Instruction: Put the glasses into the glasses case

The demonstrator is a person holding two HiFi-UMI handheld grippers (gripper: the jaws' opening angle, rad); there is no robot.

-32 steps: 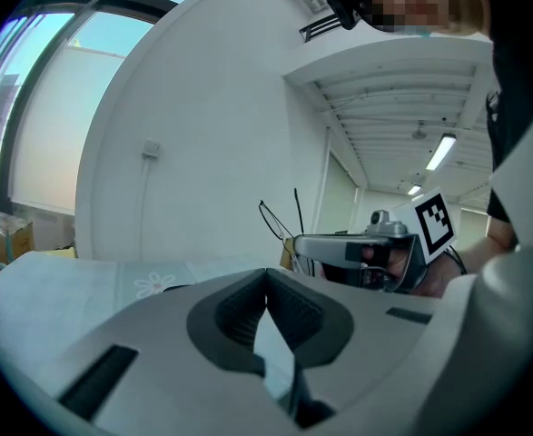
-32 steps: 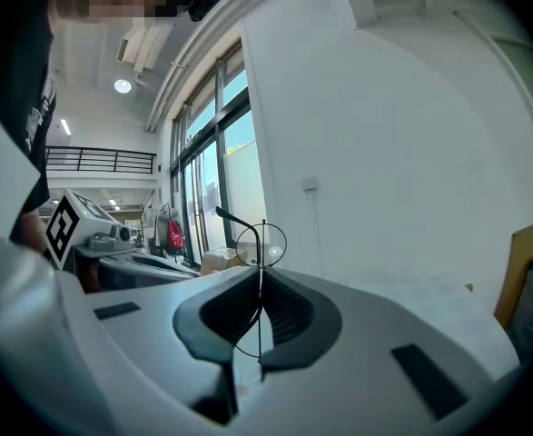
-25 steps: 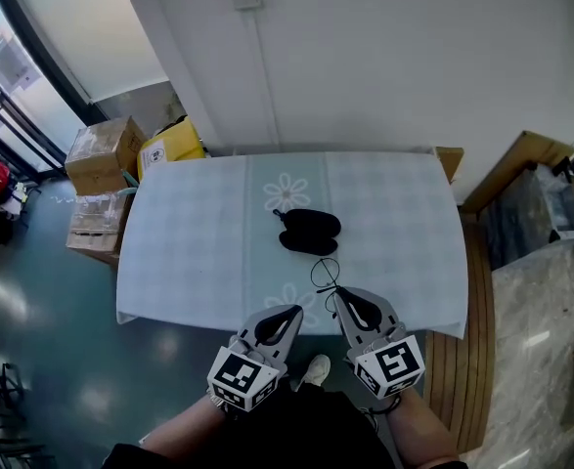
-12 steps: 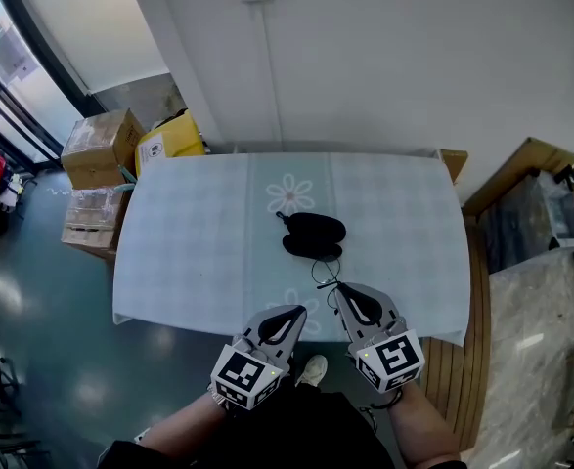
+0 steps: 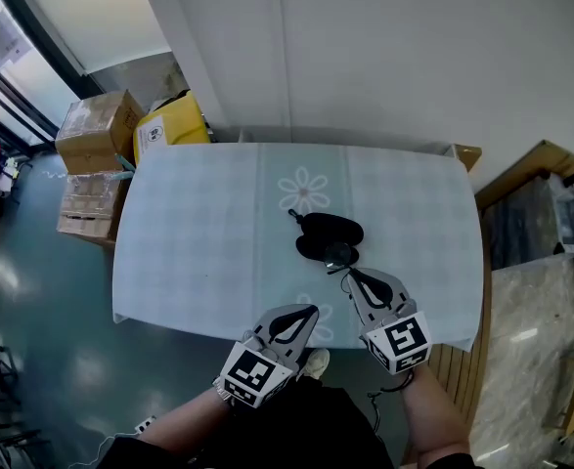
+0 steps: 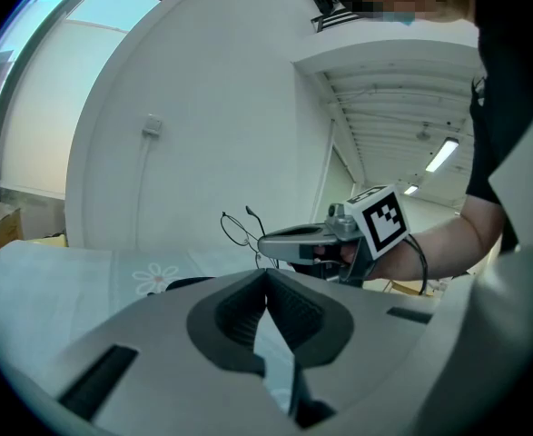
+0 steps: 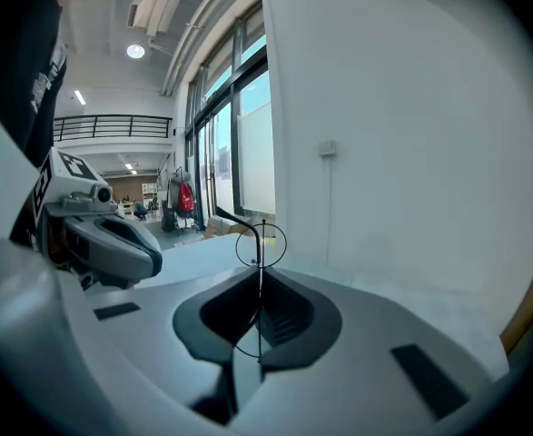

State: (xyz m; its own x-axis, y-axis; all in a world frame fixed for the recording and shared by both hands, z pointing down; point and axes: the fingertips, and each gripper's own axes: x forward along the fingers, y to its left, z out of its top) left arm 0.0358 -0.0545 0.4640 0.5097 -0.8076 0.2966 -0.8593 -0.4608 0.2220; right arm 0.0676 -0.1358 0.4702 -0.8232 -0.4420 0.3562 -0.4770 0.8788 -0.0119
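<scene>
1. Left gripper (image 5: 309,311): jaws are together with nothing between them. It hangs over the near edge of the table (image 5: 198,233), and the task's things lie ahead of its tips and to their right.
2. Right gripper (image 5: 349,276): jaws are clamped on the thin wire-frame glasses (image 7: 261,245), which stand up out of the jaw tips.
3. Black glasses case (image 5: 328,233): it lies on the table just ahead of the right jaws; the glasses hang at its near edge.

Status, as a judgement: pickup is done and the glasses are at the case. Remaining: lower them inside, release, and close the case. Whether the case lies fully open cannot be confirmed.
</scene>
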